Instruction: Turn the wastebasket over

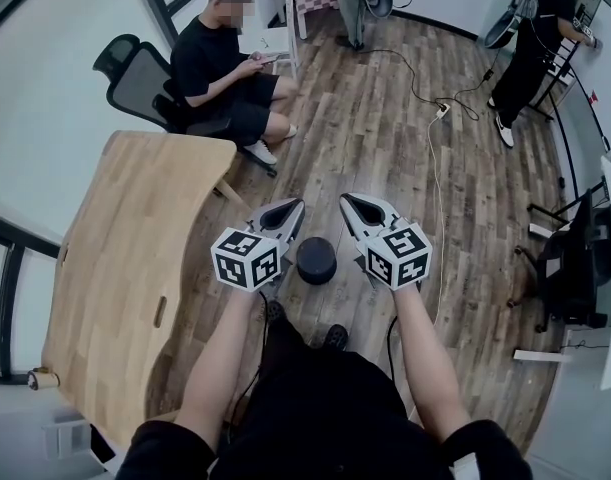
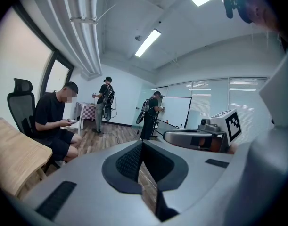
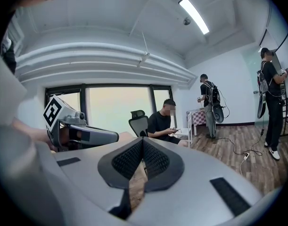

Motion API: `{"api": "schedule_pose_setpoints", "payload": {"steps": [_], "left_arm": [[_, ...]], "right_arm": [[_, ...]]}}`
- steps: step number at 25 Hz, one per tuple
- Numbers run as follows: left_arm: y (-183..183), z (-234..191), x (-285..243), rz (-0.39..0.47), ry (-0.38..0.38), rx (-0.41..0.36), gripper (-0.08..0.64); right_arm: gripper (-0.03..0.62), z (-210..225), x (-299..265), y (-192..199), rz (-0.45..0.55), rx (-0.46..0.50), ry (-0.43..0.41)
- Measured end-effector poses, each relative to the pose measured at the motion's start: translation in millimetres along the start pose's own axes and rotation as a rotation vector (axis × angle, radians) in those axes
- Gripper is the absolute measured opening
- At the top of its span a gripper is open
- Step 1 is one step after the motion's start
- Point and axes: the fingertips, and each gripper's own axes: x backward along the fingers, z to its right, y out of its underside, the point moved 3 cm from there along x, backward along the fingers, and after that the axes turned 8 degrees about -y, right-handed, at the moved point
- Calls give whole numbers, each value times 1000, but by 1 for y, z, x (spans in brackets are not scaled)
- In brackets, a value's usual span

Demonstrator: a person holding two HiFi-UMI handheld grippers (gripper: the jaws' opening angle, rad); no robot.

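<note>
The left hand-held gripper (image 1: 288, 208) is held out nearly level ahead of the body, jaws together on nothing. At its 4 o'clock in the head view, the small dark wastebasket (image 1: 316, 260) stands on the wooden floor (image 1: 465, 198) between the 2 tools, touched by neither. From above I cannot tell its mouth from its base, so this fits a basket waiting to be flipped or 1 already flipped. The right hand-held gripper (image 1: 353, 204), at the basket's 1 o'clock, mirrors the left: level, jaws together, empty.

Wood-plank floor (image 1: 385, 158) w/ dark round wastebasket (image 1: 316, 260) standing on it (which end's up: can't tell), wooden table (image 1: 135, 258) at left, power strip (image 1: 441, 111) farther off.
</note>
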Motion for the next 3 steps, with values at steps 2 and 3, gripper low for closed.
{"api": "schedule_pose_setpoints", "payload": {"steps": [2,3], "left_arm": [[1,1,0,-2,-2,-2,17],[1,2,0,-3,-4,-2,17]], "right_arm": [[32,0,2,2,-2,2,1],[32,-1,3,2,-4,3,2]]}}
